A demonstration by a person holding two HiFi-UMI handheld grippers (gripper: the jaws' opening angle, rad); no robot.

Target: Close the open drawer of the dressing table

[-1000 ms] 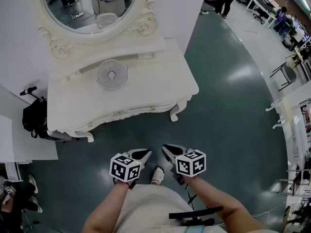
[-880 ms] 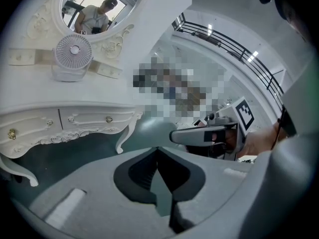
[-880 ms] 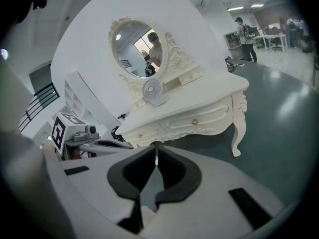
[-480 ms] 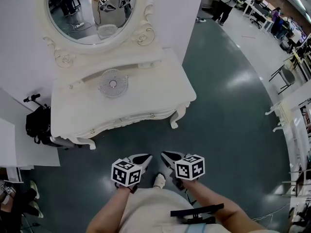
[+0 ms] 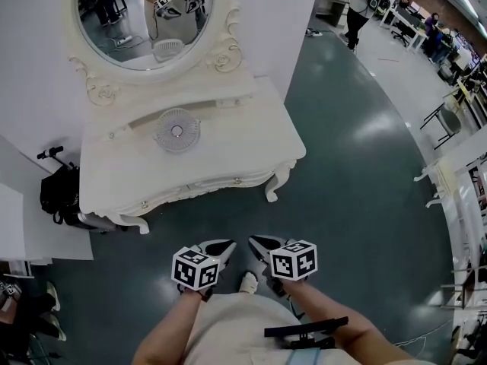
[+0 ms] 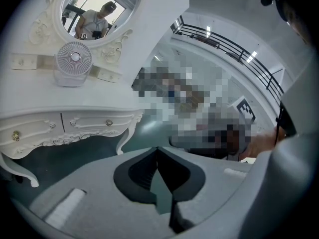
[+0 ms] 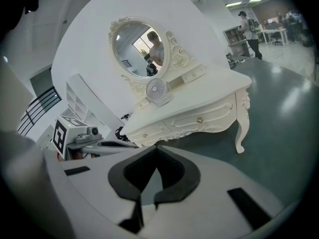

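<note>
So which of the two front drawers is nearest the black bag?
The left front drawer in the head view, at the end of the table beside the black bag; the other drawer sits toward the far right corner.

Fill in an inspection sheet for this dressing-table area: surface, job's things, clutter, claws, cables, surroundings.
Surface: dressing table top bare apart from a small round fan.
Job's things: front drawers look flush; which drawer stands open cannot be told.
Clutter: black bag on the floor left of the table.
Claws: left claw shut, empty; right claw shut, having just closed, empty; both well short of the table.
Cables: thin cable by the person's right forearm.
Surroundings: oval mirror on a white wall; dark green floor; people far off.
</note>
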